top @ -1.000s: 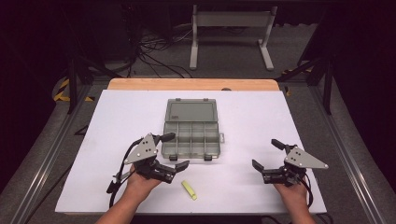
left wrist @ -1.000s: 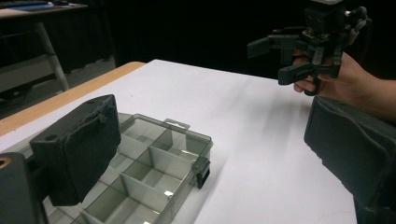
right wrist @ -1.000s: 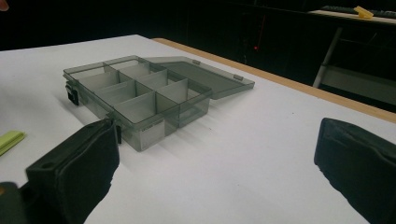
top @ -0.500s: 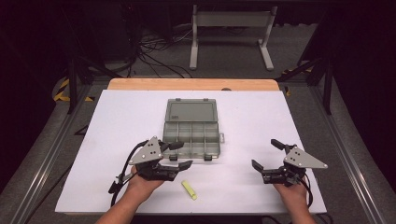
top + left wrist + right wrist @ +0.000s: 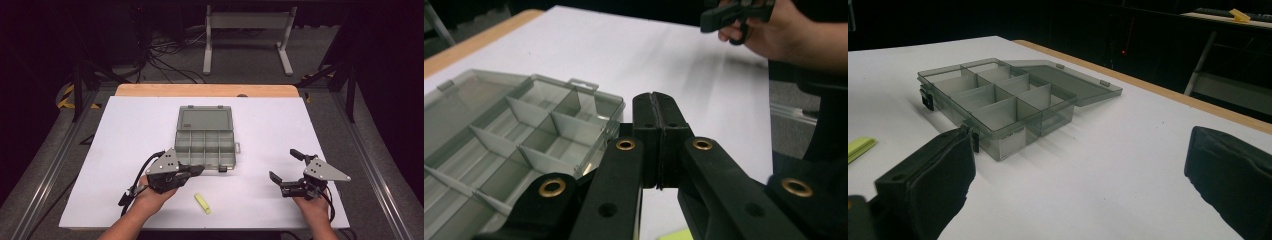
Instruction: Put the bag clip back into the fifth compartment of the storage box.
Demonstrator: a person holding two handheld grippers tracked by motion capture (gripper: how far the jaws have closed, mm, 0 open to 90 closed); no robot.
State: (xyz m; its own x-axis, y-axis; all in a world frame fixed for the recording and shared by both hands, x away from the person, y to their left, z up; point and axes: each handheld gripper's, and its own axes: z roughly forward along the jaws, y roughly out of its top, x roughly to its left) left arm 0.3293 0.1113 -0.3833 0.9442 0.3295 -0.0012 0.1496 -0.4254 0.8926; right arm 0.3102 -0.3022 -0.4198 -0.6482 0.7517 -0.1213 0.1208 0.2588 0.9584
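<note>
Closing just now, our left claw (image 5: 199, 170) has its jaws pressed together on nothing, just beside the open compartment box (image 5: 206, 142); our right claw (image 5: 286, 165) gapes wide, well apart from it on the bench (image 5: 125, 125).

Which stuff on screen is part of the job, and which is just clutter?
Job:
- open compartment box
- yellow-green piece
- left hand-held gripper, just shut, nothing between its jaws
- right hand-held gripper, open

Lying about:
- metal stand behind the table
- cables on the floor
</note>
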